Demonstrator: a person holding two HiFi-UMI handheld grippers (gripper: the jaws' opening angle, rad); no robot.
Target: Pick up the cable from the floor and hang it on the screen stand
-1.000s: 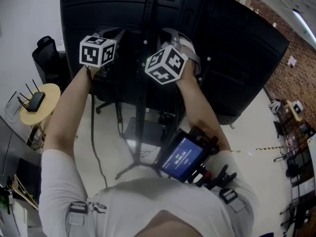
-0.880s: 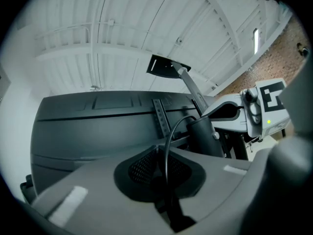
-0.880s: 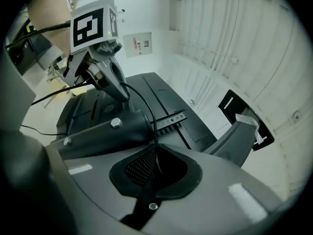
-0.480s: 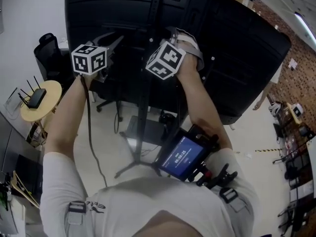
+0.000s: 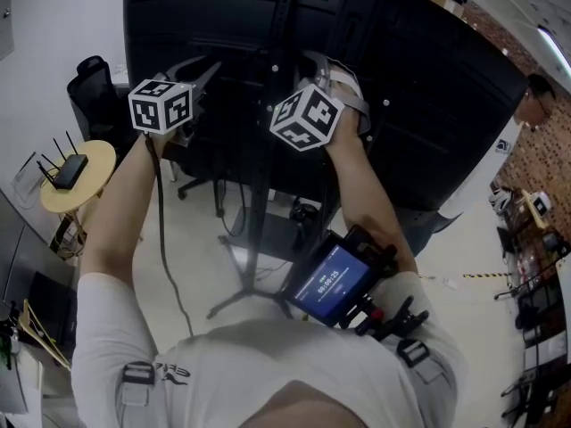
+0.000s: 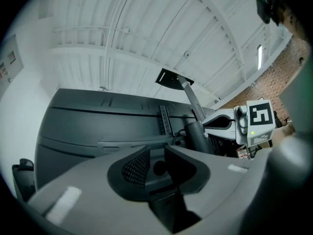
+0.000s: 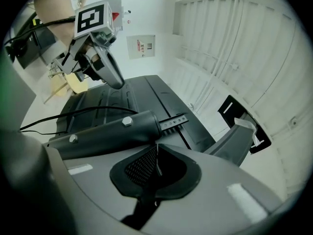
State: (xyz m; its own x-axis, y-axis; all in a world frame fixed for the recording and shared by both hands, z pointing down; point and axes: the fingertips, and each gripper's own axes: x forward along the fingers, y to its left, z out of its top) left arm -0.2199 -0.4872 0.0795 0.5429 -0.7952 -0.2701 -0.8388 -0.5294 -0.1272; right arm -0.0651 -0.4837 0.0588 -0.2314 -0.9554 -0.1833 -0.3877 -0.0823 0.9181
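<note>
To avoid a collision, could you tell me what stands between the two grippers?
In the head view, the screen stand's black metal pole rises between the left gripper and the right gripper.

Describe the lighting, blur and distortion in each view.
Head view: wide-angle bending, the black screen back almost featureless in shadow. Left gripper view: round dark vignette, ceiling lines curved, near foreground soft. Right gripper view: same vignette, white wall washed out, stand tube sharp.
</note>
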